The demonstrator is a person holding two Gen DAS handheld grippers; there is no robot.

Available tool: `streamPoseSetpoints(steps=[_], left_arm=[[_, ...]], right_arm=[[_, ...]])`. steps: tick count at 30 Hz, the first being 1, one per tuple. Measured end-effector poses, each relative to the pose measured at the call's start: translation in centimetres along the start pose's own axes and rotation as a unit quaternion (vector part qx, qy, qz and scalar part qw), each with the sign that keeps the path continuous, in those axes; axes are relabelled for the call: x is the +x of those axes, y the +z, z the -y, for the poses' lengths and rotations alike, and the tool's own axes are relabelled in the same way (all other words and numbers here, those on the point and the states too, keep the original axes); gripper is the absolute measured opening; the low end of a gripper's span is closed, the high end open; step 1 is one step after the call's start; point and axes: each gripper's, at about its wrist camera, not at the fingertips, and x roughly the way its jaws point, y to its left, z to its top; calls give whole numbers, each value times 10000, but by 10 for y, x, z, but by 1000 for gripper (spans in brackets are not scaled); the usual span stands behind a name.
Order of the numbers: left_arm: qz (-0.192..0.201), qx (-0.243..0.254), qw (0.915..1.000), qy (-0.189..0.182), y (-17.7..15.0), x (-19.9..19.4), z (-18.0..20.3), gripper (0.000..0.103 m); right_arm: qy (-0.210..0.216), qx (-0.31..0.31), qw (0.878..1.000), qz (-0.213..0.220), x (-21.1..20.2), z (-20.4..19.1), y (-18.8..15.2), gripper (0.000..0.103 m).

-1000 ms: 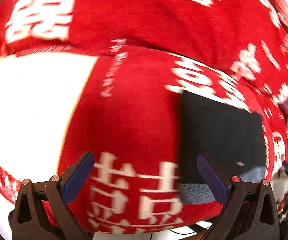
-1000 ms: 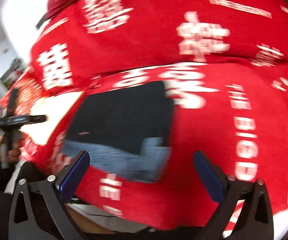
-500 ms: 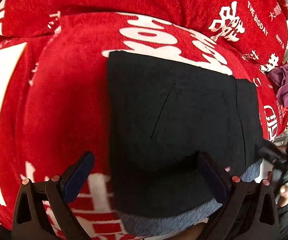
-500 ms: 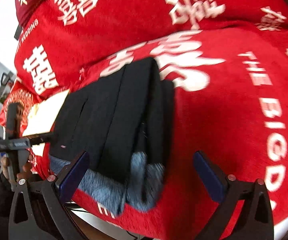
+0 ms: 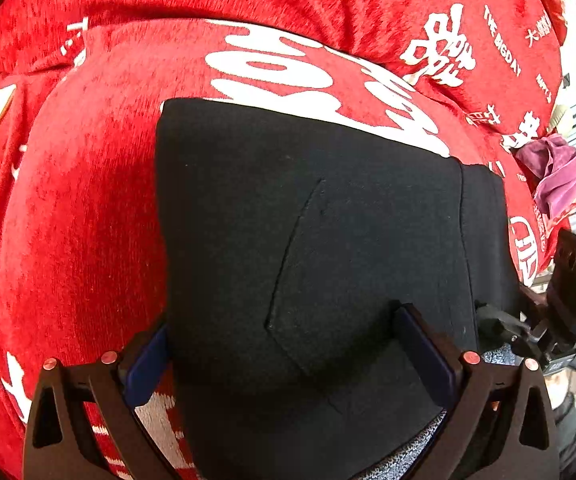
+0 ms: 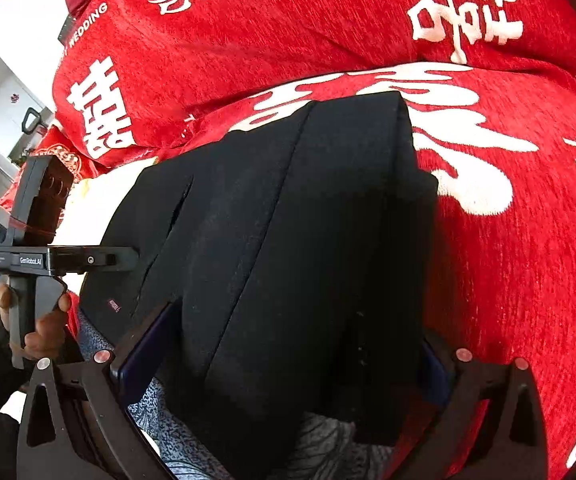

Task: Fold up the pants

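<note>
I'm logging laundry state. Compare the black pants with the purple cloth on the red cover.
Colour: the black pants are plain black; the purple cloth is purple-pink. Shape: the pants are folded flat with straight edges; the cloth is crumpled in a heap. Place: the pants lie right ahead of the left tool; the cloth sits far off near the cover's edge. Both are fabric resting on the red cover.
</note>
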Motion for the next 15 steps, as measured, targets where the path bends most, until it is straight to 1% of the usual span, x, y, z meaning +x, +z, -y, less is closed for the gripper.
streamPoseSetpoints(steps=[1, 2, 3, 4, 5, 6, 7, 9, 10, 11, 12, 15], left_arm=[[67, 105, 9999, 35, -2, -4, 3, 92], [133, 257, 9996, 71, -4, -9, 8, 81], [213, 503, 9984, 170, -7, -15, 17, 74], [248, 635, 9973, 268, -7, -17, 22, 72], [257, 707, 9966, 332, -8, -18, 26, 70], [253, 683, 9968, 329, -8, -20, 26, 69], [242, 636, 9972, 304, -7, -21, 25, 67], [231, 530, 9979, 276, -5, -27, 23, 57], [242, 513, 9980, 270, -4, -31, 24, 55], [260, 500, 9981, 247, -2, -36, 25, 49], [279, 493, 9982, 184, -1, -43, 26, 45], [268, 389, 9988, 142, 5, -56, 28, 45]], right_arm=[[-96, 28, 9999, -82, 1, -3, 3, 103], [-158, 52, 9998, -140, 2, -6, 5, 103], [-190, 81, 9996, -176, 1, -9, 7, 100], [-182, 20, 9997, -161, -3, -15, 8, 99], [-245, -94, 9996, -145, -6, -21, 8, 92], [-335, -122, 9993, -114, -10, -24, 9, 80], [-343, -68, 9994, -63, -15, -24, 10, 75], [-215, 74, 9997, 27, -23, -21, 9, 66], [-213, 77, 9997, 49, -25, -22, 9, 65], [-247, 51, 9997, 62, -26, -25, 9, 64], [-273, 48, 9996, 89, -28, -28, 9, 62], [-209, 29, 9996, 178, -38, -38, 15, 58]])
